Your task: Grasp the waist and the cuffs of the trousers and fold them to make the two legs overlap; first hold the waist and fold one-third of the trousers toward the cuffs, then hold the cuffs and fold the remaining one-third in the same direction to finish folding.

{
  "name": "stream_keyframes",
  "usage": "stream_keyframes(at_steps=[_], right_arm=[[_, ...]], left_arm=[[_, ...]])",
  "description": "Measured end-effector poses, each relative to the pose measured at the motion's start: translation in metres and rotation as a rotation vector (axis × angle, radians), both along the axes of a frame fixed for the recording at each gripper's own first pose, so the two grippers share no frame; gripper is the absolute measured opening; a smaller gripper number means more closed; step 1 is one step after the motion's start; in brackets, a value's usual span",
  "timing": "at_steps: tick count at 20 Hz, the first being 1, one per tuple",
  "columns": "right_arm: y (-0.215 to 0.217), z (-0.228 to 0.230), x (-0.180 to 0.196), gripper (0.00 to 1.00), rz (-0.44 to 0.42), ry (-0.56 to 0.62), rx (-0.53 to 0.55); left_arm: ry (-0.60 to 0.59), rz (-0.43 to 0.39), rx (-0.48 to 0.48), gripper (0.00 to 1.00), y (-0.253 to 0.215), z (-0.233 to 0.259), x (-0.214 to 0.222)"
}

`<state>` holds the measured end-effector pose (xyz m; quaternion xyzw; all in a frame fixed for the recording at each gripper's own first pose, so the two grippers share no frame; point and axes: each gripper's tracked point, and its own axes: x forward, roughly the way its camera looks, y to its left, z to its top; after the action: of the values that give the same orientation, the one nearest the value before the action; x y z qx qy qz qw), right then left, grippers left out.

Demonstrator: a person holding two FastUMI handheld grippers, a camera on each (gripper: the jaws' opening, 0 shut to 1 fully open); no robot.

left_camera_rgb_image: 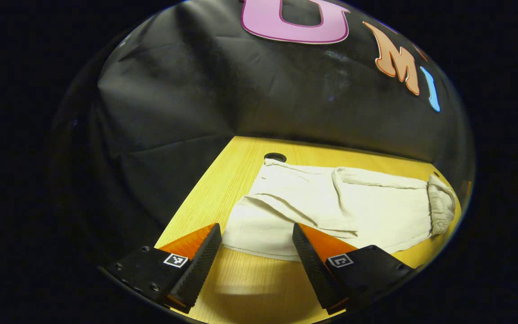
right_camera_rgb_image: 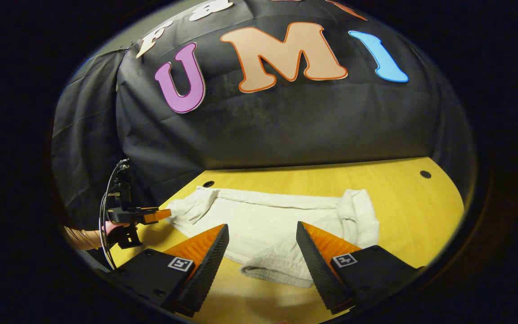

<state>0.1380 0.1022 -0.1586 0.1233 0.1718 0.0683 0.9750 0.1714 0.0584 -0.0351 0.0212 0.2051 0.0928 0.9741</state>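
Cream trousers [left_camera_rgb_image: 331, 202] lie lengthwise across the yellow wooden table [left_camera_rgb_image: 223, 180], wrinkled, with one layer folded over the other. A gathered elastic end [left_camera_rgb_image: 441, 204] bunches at the far right in the left gripper view. My left gripper [left_camera_rgb_image: 256, 231] is open just above the near edge of the cloth, with nothing between its fingers. In the right gripper view the trousers [right_camera_rgb_image: 277, 220] spread ahead, with a rolled edge [right_camera_rgb_image: 277, 272] nearest. My right gripper [right_camera_rgb_image: 262, 229] hangs open over that near part, holding nothing. The left gripper [right_camera_rgb_image: 160, 214], held by a hand [right_camera_rgb_image: 88, 238], sits at the cloth's left end.
Round holes pierce the table top [right_camera_rgb_image: 403, 202]: one hole [left_camera_rgb_image: 275, 157] at the trousers' far corner, another hole [right_camera_rgb_image: 425, 173] at the back right. The black cloth wall [right_camera_rgb_image: 286, 126] closes the back and left sides. Bare wood lies to the right of the trousers.
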Motion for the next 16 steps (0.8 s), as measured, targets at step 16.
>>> stream_keyframes(at_steps=[16], right_arm=[[-0.089, -0.004, -0.035, 0.96, -0.203, 0.041, 0.003]], left_arm=[[0.066, -0.020, 0.002, 0.84, 0.008, -0.010, -0.005]])
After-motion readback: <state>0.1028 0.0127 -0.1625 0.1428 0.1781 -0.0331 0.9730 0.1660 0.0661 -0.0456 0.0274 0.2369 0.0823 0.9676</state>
